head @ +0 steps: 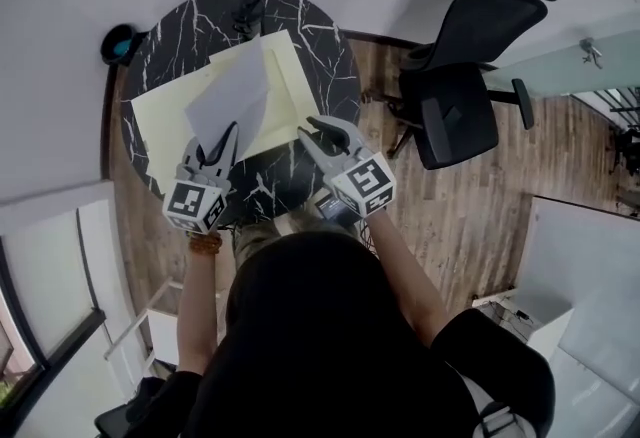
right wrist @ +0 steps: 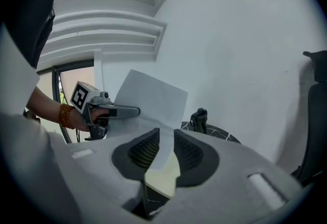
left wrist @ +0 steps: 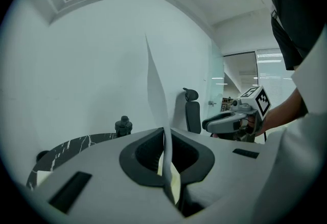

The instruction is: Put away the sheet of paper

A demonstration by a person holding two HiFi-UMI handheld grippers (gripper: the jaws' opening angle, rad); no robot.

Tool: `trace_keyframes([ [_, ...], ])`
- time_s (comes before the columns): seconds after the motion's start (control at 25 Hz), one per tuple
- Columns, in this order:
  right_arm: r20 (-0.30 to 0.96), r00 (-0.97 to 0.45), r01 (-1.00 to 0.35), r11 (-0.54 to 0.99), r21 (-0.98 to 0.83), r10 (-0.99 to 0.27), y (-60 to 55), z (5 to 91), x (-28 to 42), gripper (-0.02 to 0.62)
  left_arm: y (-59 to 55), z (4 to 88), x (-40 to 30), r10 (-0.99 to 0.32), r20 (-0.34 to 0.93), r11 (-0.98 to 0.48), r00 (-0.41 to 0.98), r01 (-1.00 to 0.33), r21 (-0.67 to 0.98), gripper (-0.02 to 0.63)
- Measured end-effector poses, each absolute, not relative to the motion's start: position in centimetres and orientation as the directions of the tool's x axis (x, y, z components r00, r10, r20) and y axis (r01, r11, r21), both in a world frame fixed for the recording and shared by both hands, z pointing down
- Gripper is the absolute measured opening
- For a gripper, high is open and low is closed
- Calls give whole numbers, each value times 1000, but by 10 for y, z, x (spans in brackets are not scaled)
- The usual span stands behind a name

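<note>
Looking down from above, the left gripper (head: 229,131) has its jaws pressed together on the near edge of the sheet of paper (head: 232,92). The white sheet rises tilted ahead of the gripper, lifted over the pale yellow sheets (head: 165,126) that lie flat on the round black marble table (head: 335,51). The right gripper (head: 312,129) is just beside it on the right, with its jaws a little apart and holding nothing; its tips are over the near right edge of the yellow sheets. A black office chair (head: 465,96) stands well off beyond the right gripper.

In the left gripper view the two jaws meet on the paper, which stands edge-on straight up from between them. A sliver of yellow shows under the tips. A small dark bottle (left wrist: 123,127) sits on the table ahead to the left, and the right gripper is off to the right, carried in a hand.

In the right gripper view the jaws stand with a narrow gap and nothing clamped. Through the gap show the yellow sheets below and the white paper beyond. To its left the left gripper holds that paper by its lower edge, with a beaded bracelet (right wrist: 65,114) on the wrist behind it
</note>
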State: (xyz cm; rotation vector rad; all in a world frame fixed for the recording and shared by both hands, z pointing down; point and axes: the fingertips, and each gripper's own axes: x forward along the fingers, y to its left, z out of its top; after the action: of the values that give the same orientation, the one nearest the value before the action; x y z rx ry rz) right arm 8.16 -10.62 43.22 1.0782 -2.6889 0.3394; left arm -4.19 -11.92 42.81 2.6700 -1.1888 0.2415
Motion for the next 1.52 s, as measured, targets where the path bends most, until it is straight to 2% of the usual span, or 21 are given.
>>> trace_keyframes([
  [0.48,383,-656,-735,665,-132,-650,-115,459,84,87,-144,500,-75,-677,341,-624,652,-754,203,6],
  [0.72,408,-644,-743,655,-136,-647,-118,465,80,87,-152,536,-98,-676,437,-619,593,-779,101,6],
  [1.32,445,-685,-690,711,-140,-577,-120,475,38,87,-150,614,-123,-646,591,-588,483,-809,18,9],
  [1.52,447,-709,-660,737,-147,-546,-122,477,18,87,-156,621,-148,-684,604,-529,408,-848,-26,188],
])
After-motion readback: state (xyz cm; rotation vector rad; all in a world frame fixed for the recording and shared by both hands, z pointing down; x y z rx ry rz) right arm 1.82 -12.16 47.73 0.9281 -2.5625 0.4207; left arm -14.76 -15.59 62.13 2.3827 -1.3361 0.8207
